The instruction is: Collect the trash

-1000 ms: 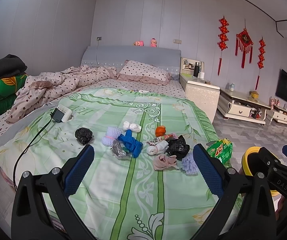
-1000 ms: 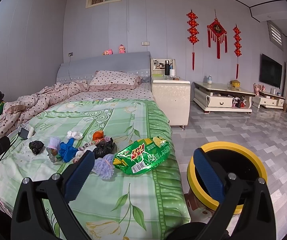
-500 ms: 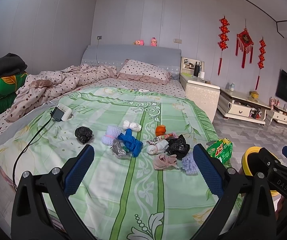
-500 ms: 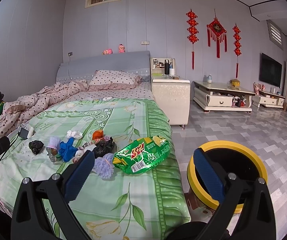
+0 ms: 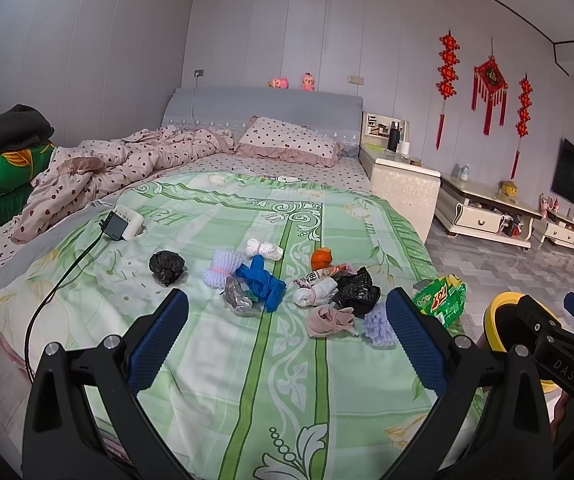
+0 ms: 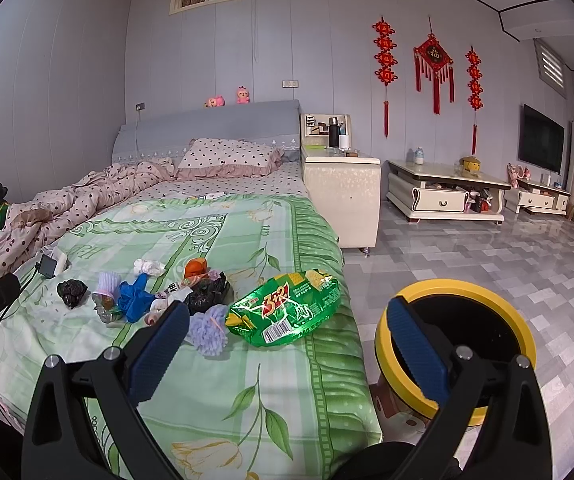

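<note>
The trash sits in a loose cluster on the green sheet (image 5: 223,360), mid-bed, ahead of both my grippers. My left gripper (image 5: 287,344) hovers over the sheet, fingers wide apart, nothing between them. My right gripper (image 6: 287,344) is the same: fingers spread, empty.

My left view shows the pink wad (image 5: 329,321) whole; on the right view my own finger hides most of it. The right view gives me the chip bag (image 6: 285,307) in full, lying at the bed's edge, and the yellow-rimmed bin (image 6: 457,346) on the floor just beside the bed; on the left both are partly cut off.

Counting: two black bags (image 5: 167,266) (image 5: 357,290), two purple foam nets (image 5: 219,268) (image 5: 379,324), one blue glove (image 5: 263,286), one orange peel (image 5: 321,258), one chip bag, one bin. The small white and silvery wads I can't sort for sure.

Against half a second ago, nothing on the bed has shifted, and my grippers hang where they were.
</note>
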`<action>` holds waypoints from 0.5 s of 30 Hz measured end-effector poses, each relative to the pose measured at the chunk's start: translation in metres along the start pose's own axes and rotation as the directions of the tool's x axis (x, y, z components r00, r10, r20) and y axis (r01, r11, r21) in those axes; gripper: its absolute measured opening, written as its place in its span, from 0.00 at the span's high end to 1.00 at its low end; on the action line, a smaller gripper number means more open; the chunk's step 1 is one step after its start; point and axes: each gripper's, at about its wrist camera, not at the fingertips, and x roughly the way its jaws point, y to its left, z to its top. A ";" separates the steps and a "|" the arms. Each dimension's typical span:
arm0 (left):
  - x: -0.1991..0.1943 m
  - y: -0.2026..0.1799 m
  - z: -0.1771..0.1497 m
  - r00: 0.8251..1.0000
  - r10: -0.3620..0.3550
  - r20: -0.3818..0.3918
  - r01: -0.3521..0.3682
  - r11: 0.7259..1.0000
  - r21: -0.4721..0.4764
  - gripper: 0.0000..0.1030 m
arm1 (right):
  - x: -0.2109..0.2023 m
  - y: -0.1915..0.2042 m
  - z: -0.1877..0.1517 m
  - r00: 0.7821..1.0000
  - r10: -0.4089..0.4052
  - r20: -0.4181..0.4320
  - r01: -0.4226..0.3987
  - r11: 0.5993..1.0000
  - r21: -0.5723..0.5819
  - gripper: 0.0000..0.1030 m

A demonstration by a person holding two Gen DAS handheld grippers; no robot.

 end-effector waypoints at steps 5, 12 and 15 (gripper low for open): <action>0.000 0.000 0.000 1.000 -0.001 0.000 0.001 1.000 -0.001 0.08 | -0.001 0.001 -0.004 1.000 0.000 -0.001 0.000 1.000 0.000 0.07; 0.000 0.000 0.000 1.000 0.001 -0.002 -0.001 1.000 -0.001 0.08 | -0.001 0.000 -0.003 1.000 0.000 -0.003 0.000 1.000 0.001 0.07; 0.000 0.000 0.000 1.000 0.000 -0.003 0.000 1.000 -0.002 0.08 | 0.000 -0.001 -0.005 1.000 -0.001 -0.003 0.001 1.000 0.001 0.07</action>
